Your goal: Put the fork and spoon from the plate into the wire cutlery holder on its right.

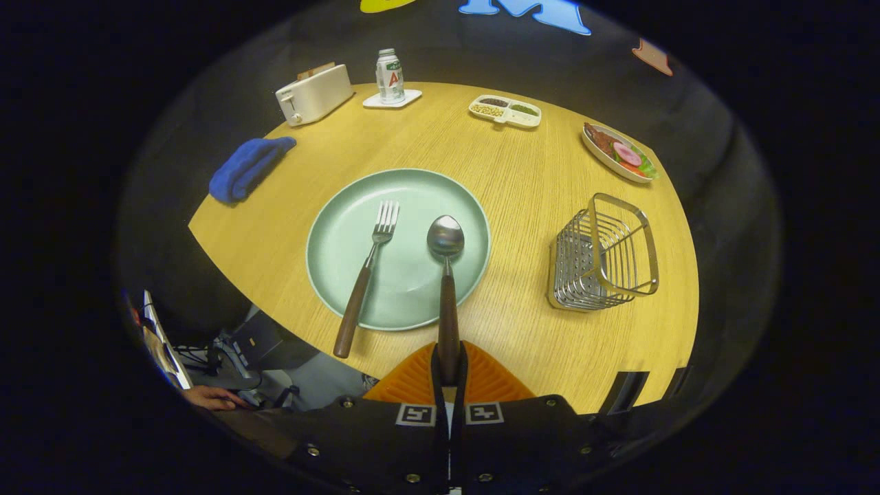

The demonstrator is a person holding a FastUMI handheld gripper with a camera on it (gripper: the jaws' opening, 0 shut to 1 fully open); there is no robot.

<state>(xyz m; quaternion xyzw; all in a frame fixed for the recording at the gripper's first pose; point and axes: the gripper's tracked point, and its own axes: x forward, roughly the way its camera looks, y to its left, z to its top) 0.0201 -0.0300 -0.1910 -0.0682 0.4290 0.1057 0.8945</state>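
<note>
Your gripper (449, 368) is clenched on the brown handle end of the steel spoon (446, 275), whose long axis runs straight ahead over the pale green plate (330, 247). The wire cutlery holder (603, 254) sits centre-right, the wooden-handled fork (368, 275) left.

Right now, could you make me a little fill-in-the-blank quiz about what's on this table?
1. The gripper is shut on the handle of the ____.
2. The fork lies with its tines on the green ____.
3. The wire cutlery holder has ____ cutlery in it.
4. The folded cloth beside the toaster is ____.

Missing words: spoon; plate; no; blue
</note>
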